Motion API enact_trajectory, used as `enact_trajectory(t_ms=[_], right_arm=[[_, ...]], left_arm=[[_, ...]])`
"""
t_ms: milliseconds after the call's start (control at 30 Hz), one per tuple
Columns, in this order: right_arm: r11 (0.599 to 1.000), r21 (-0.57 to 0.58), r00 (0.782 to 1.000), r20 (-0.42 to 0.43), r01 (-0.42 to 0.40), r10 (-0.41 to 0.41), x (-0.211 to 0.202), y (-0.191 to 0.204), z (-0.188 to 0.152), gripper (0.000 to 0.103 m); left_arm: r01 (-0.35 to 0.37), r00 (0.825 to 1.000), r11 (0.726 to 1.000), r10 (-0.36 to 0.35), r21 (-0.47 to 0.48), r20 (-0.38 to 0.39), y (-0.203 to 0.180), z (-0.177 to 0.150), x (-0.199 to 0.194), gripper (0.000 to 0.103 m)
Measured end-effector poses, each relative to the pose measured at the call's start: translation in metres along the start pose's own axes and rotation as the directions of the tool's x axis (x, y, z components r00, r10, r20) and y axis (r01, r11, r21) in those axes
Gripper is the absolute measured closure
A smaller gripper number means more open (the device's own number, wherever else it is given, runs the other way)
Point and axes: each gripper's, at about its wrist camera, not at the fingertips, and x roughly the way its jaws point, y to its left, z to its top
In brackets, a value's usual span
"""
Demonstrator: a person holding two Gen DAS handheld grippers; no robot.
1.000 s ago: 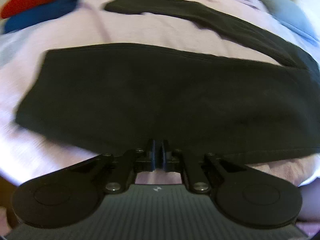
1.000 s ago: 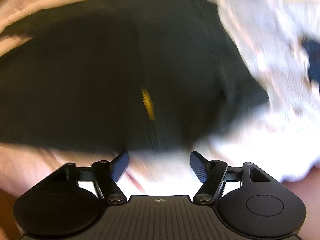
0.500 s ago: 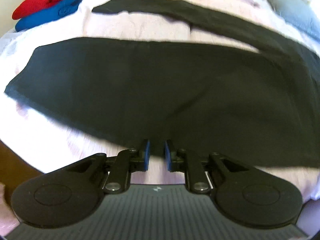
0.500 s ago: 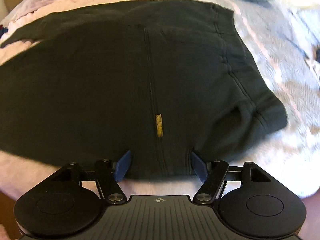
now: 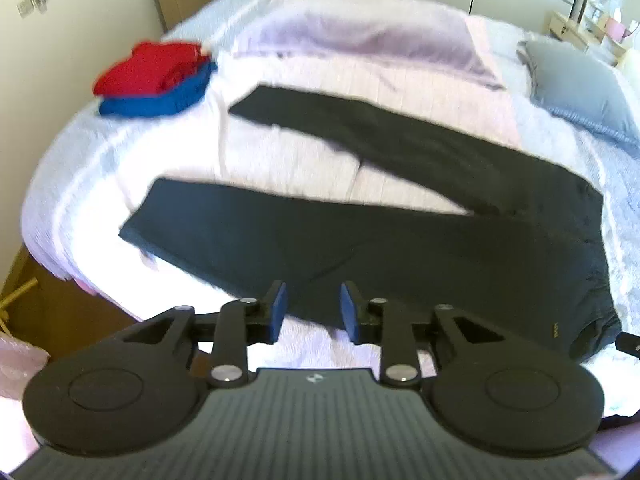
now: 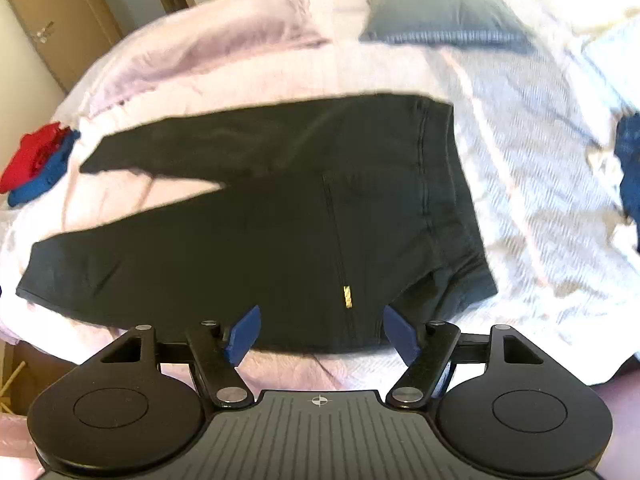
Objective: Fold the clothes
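— Holding anything, the left gripper?
— No; its fingers stand moderately apart, empty, above the black trousers spread on the bed.
— The right gripper?
— Wide apart, empty, near the waistband.

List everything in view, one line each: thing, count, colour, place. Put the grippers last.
trousers: one pair, black, spread flat on the bed with legs apart, waistband to the right
folded clothes: one stack of two, red on top of blue, far left of the bed
blanket: one, pale lilac, bunched along the far side of the bed
pillow: one, grey, far right of the bed
bed cover: one, whitish pink, under everything
dark blue cloth: one, partly cut off at the right edge of the right wrist view
left gripper: one, black with blue pads, open, empty, above the near leg's edge
right gripper: one, black with blue pads, open wide, empty, near the trousers' hip
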Motion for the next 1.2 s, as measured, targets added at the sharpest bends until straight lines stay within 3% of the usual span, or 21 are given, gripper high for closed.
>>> enact_trajectory(t_ms=[200,567,1200], right_arm=[[1.0,0.013,1.0,0.02,0.003,-0.003,-0.036,0.001,-0.002,0.031],[1.0,0.003,0.999,-0.041,0.01,-0.01,-0.049,-0.001,-0.028,0.03],[1.0,-0.021,0.998,-0.056,-0.014,0.013,-0.054,0.003,-0.024,0.03]], left_arm=[[0.005,1.0,1.0,-0.005,0.017,0.021,-0.012,0.011,-0.017,0.073],[-0.009,1.0,0.999,0.008,0.035,0.003,-0.012,-0.014,-0.033,0.069],[-0.067,0.998,0.998,0.068,0.013,-0.014,0.008,-0.024,-0.042,0.068]])
